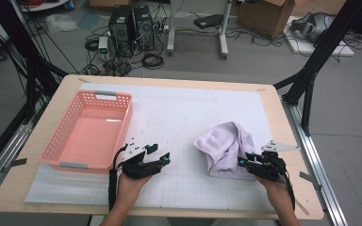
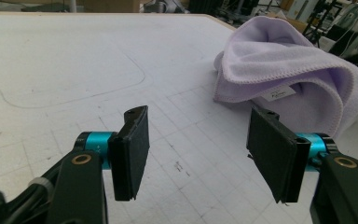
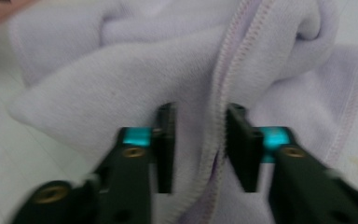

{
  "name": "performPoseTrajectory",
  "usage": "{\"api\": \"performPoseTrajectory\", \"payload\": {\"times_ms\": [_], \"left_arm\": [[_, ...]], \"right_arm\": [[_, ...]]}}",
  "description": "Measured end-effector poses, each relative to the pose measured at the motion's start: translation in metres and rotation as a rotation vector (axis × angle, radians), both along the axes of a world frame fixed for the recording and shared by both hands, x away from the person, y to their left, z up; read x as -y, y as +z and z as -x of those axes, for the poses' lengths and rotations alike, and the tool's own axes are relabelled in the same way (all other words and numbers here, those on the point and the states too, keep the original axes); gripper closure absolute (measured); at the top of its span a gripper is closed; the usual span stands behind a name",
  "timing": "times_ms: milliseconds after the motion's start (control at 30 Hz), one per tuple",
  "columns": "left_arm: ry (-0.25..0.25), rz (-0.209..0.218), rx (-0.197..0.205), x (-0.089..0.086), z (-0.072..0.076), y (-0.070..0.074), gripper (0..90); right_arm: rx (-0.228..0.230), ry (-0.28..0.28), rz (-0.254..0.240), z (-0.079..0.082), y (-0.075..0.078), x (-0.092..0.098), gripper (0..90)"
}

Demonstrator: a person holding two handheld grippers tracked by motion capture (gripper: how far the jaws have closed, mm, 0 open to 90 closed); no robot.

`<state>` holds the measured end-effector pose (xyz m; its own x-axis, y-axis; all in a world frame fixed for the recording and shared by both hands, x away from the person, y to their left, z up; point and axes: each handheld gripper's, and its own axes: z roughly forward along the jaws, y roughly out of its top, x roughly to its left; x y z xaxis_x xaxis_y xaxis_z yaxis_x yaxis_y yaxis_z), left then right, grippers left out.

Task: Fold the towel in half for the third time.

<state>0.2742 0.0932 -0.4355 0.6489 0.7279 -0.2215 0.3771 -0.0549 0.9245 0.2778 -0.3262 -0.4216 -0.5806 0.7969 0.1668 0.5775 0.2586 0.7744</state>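
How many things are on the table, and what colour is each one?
Pink basket: 1
Lilac cloth: 1
White gridded mat: 1
Black grippers: 2, the left gripper and the right gripper
Total: 5
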Motion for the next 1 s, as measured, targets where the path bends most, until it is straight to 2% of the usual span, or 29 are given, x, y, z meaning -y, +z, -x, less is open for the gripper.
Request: {"api": "performPoseTrajectory", "payload": {"times_ms": [33,67,100,167,200,267,367,400,433,467,533,633,867,1000], "left_arm": [[0.000,0.000,0.000,0.000,0.000,0.000,39.3],[0.002,0.000,0.002,-0.001,0.000,0.000,39.3],[0.004,0.001,0.003,-0.002,0.001,0.000,39.3],[0.006,0.001,0.001,-0.002,0.001,0.000,39.3],[0.010,0.005,0.000,-0.002,0.002,0.000,39.2],[0.010,0.004,0.002,-0.003,0.002,0.000,39.2],[0.008,0.004,0.000,-0.002,0.003,0.000,39.2],[0.006,0.002,-0.003,-0.002,0.003,0.000,39.2],[0.006,0.002,-0.003,-0.002,0.003,0.000,39.2],[0.008,0.001,0.000,-0.002,0.003,0.000,39.2],[0.011,0.003,-0.001,-0.003,0.003,0.000,39.2],[0.018,0.006,-0.004,-0.004,0.002,0.000,39.1],[0.019,0.009,-0.005,-0.005,0.002,-0.001,39.1],[0.016,0.008,-0.009,-0.005,0.001,-0.001,39.1]], "right_arm": [[0.000,0.000,0.000,0.000,0.000,0.000,74.3],[-0.007,0.002,0.023,0.000,0.000,-0.001,81.1],[0.011,-0.010,0.058,0.002,0.002,0.002,84.1],[0.024,-0.030,0.072,0.005,0.006,0.007,84.2],[0.037,-0.059,0.084,0.008,0.008,0.011,84.2],[0.031,-0.097,0.098,0.011,0.010,0.019,84.0],[0.012,-0.120,0.095,0.013,0.008,0.029,83.1],[0.002,-0.133,0.101,0.013,0.007,0.032,80.0],[-0.015,-0.159,0.098,0.013,0.006,0.036,71.1],[0.000,-0.184,0.080,0.014,0.009,0.039,66.2],[0.037,-0.193,0.059,0.017,0.017,0.038,60.8],[0.085,-0.163,0.051,0.019,0.027,0.028,59.0],[0.084,-0.024,0.072,0.008,0.030,-0.016,52.1],[0.093,0.023,0.104,-0.006,0.036,-0.041,50.6]]}}
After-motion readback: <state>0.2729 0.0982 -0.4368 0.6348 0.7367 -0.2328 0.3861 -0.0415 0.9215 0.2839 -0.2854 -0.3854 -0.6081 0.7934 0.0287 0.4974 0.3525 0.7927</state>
